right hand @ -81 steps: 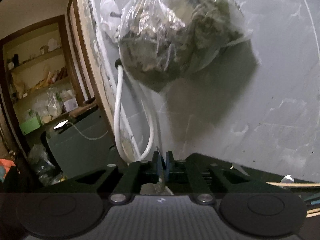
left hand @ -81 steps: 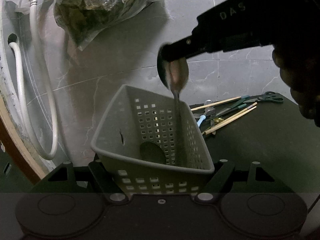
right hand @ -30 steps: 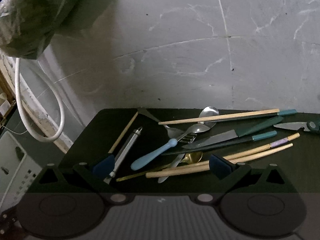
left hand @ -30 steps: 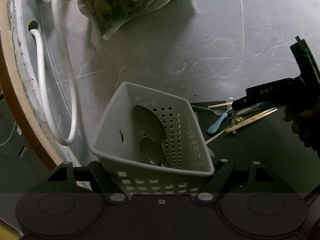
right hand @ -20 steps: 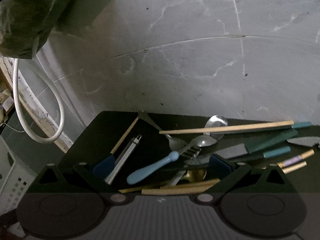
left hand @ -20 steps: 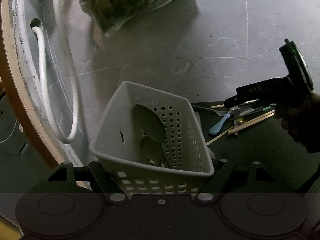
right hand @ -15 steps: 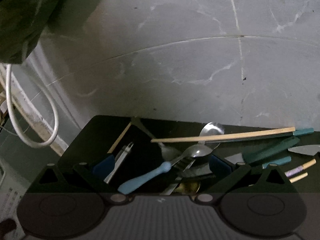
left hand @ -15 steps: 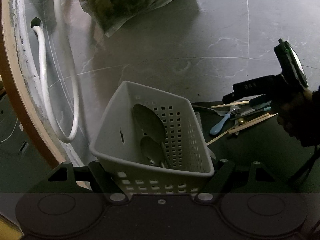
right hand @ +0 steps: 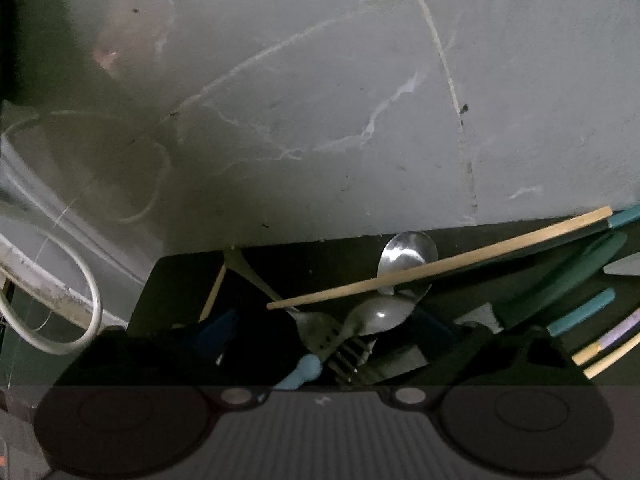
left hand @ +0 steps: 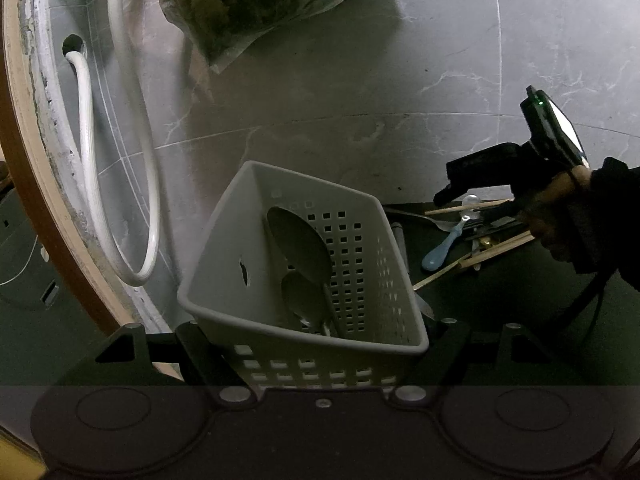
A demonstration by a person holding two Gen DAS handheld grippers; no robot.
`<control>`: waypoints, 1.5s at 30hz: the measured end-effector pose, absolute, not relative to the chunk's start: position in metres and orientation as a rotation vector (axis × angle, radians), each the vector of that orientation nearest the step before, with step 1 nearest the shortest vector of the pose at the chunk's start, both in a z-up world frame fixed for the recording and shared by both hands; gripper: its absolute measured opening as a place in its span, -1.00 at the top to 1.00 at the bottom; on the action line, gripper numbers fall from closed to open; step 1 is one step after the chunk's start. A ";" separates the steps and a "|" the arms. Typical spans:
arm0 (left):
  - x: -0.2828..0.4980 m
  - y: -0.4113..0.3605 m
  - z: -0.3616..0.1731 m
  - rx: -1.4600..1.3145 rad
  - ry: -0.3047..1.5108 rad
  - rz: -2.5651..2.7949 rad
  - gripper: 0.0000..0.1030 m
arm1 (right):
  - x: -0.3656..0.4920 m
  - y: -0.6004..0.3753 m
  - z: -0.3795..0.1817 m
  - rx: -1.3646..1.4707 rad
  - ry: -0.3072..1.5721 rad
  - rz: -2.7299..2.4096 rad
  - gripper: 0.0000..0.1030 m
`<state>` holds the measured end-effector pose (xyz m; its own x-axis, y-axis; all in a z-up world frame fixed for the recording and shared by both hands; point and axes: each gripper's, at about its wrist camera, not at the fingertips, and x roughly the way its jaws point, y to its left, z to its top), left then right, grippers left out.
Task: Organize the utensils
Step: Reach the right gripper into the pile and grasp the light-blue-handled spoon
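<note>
My left gripper (left hand: pixel 320 336) is shut on a white perforated basket (left hand: pixel 362 264), gripping its near wall. Two metal spoons (left hand: pixel 304 248) lean inside it. On the dark table to the right lies a pile of utensils (left hand: pixel 472 228). My right gripper (right hand: pixel 332 334) is open and lowered over that pile, its jaws either side of a blue-handled spoon (right hand: pixel 372 314) and a fork (right hand: pixel 320 330). A second spoon (right hand: pixel 408 254) lies under a wooden chopstick (right hand: pixel 440 266). The right gripper also shows in the left wrist view (left hand: pixel 452 196).
Teal-handled knives (right hand: pixel 560 280) and more chopsticks (right hand: pixel 604 350) lie at the right of the pile. A metal tube (left hand: pixel 400 248) lies beside the basket. A white hose (left hand: pixel 92 184) loops down the tiled wall at left. A plastic bag (left hand: pixel 248 4) hangs above.
My right gripper has let a spoon go into the basket, swung right and come down close over the utensil pile, still open. The left gripper holds the basket still.
</note>
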<state>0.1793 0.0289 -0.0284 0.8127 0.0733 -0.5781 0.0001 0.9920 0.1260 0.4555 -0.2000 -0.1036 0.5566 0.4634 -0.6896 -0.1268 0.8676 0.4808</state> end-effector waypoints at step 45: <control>0.180 0.030 -0.028 0.126 0.624 0.043 -0.55 | 0.465 -0.096 -0.104 0.095 0.813 0.307 0.70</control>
